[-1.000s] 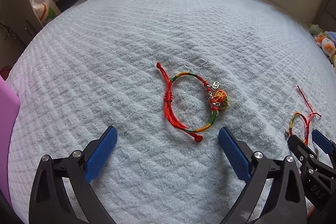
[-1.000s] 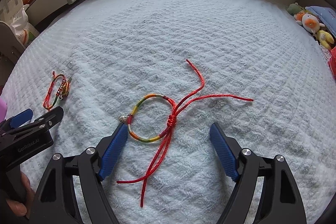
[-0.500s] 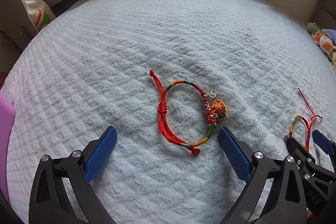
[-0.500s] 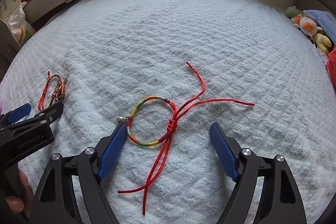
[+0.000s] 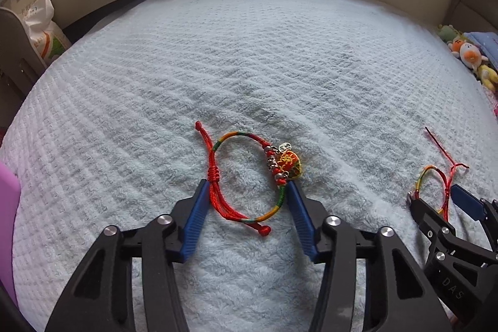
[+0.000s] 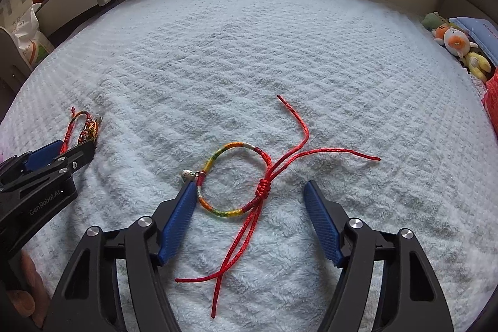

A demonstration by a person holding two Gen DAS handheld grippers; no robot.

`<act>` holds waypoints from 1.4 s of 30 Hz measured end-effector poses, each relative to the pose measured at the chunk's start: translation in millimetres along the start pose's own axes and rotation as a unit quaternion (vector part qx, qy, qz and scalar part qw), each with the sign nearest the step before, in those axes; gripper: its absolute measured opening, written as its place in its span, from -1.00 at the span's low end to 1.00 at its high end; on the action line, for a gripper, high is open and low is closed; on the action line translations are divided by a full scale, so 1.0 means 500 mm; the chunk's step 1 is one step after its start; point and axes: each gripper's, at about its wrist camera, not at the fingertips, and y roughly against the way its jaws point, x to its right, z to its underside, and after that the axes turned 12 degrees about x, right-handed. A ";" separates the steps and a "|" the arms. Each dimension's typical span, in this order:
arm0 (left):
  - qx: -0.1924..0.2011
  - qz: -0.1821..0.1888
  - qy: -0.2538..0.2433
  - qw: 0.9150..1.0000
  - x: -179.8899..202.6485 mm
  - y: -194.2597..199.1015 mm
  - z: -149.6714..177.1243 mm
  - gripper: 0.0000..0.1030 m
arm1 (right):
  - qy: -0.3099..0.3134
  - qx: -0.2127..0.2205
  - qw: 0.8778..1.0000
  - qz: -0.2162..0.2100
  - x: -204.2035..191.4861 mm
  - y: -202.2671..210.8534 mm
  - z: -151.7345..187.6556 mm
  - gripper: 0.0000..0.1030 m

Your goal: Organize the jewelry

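Bracelet's orange charm (image 5: 290, 164): left view only

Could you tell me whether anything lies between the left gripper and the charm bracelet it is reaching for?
Nothing visible does. The charm bracelet lies flat on the blanket, already between the closing jaws of the left gripper, whose pads flank its loop with only bare blanket around.

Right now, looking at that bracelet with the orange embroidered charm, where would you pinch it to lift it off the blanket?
I'd pinch the bracelet with the orange charm across its loop from above, probably near the red knot. It lies flat on the fluffy blanket, so only a downward approach gets under the cord. The left gripper already straddles the loop, its jaws closing.
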 end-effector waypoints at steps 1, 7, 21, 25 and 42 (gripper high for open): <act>0.001 0.002 -0.003 1.000 0.003 0.001 0.001 -0.28 | 0.001 0.000 1.000 -0.001 -0.001 0.001 0.000 0.25; 0.005 0.009 -0.002 1.000 -0.006 0.014 0.005 -0.52 | 0.001 0.006 1.000 -0.004 -0.002 0.013 -0.002 -0.34; -0.004 0.011 -0.006 1.000 -0.027 0.103 0.060 -0.86 | 0.005 0.002 1.000 -0.015 0.008 0.085 0.021 -0.88; -0.007 0.012 -0.007 1.000 -0.026 0.142 0.089 -0.86 | 0.004 -0.002 1.000 -0.022 0.010 0.121 0.045 -0.88; -0.059 0.026 -0.002 0.998 -0.032 0.416 0.217 -0.86 | -0.015 -0.084 0.993 -0.076 0.022 0.346 0.161 -0.88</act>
